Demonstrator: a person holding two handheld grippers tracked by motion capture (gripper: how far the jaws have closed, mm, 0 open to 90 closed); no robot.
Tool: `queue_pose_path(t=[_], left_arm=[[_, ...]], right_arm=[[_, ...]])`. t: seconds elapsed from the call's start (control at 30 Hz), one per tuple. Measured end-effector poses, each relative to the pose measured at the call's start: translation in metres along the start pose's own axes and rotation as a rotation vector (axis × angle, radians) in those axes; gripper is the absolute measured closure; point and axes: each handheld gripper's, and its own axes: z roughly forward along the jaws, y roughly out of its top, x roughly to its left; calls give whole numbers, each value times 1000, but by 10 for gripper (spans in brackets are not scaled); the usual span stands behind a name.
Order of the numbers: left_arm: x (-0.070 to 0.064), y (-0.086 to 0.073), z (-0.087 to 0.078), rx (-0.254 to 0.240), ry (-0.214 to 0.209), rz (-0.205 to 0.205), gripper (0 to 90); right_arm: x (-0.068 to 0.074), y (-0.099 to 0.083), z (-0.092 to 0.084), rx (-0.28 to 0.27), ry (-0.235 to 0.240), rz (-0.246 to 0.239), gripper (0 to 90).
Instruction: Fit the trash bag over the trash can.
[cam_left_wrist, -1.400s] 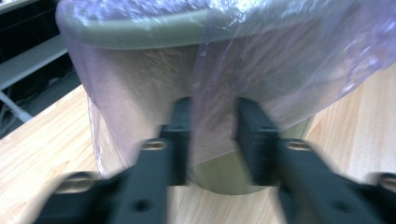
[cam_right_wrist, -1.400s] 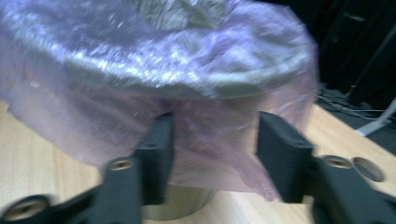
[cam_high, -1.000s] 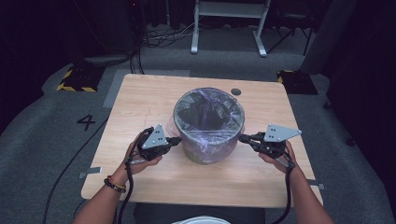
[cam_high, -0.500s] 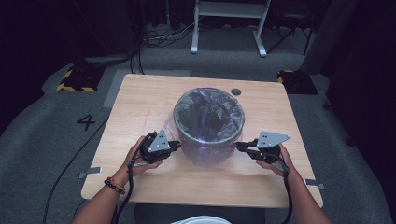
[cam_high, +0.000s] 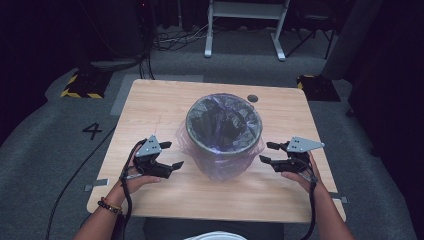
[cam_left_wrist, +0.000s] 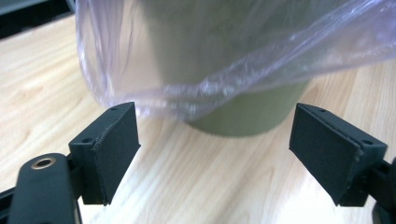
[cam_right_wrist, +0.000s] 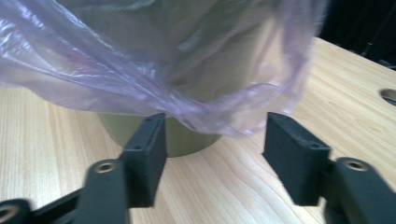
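Dark room, grey floor, wood counter (cam_high: 165, 107) mid-frame. Bin (cam_high: 224, 131) at counter centre, purple liner bag (cam_high: 252, 150) folded over rim, skirt hanging down bin wall. Changed: both hands dropped off bin sides, jaws just opened. Left gripper (cam_high: 169, 155) left of bin, released, nothing between pads. Right gripper (cam_high: 268, 152) right of bin, released too. Liner looks seated; fitting step likely done.

bag (cam_high: 220, 165): thin glossy clear plastic | bin (cam_left_wrist: 243, 116): matt olive | table (cam_high: 155, 100): smooth pale wood

Upright bin (cam_high: 224, 131) — purple liner (cam_high: 220, 165) overhanging.
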Motion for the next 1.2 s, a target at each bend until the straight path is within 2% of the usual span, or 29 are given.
queue_pose_path(t=[0.07,0.13,0.27,0.37,0.43,0.47,0.53,0.63,0.8,0.9,1.03,1.2], left_arm=[[1,-7,0,30,4,-15,158],[2,-13,1,51,4,-8,157],[5,-22,8,130,10,-19,158],[4,-30,17,186,19,-13,160],[1,-35,22,224,38,19,163],[0,-37,23,231,43,32,161],[-2,-40,25,241,31,31,161],[-3,-42,27,251,32,42,161],[-2,-46,29,247,28,26,159],[-1,-47,29,240,24,16,158],[3,-47,30,250,0,-3,154],[4,-47,32,254,-10,-4,135]], right_arm=[[-1,0,-6,-12,-6,16,306],[-2,-1,-10,-10,-15,29,263],[-3,-1,-18,-13,-15,58,212],[-3,5,-24,-35,-25,70,200],[-2,13,-29,-53,-42,53,200],[-1,18,-31,-64,-53,39,200],[1,30,-34,-87,-68,7,199],[2,44,-37,-114,-74,-5,207],[8,68,-37,-141,-77,-48,203],[12,83,-35,-152,-76,-65,201],[14,96,-31,-156,-69,-78,199],[17,111,-23,-150,-64,-99,201]])
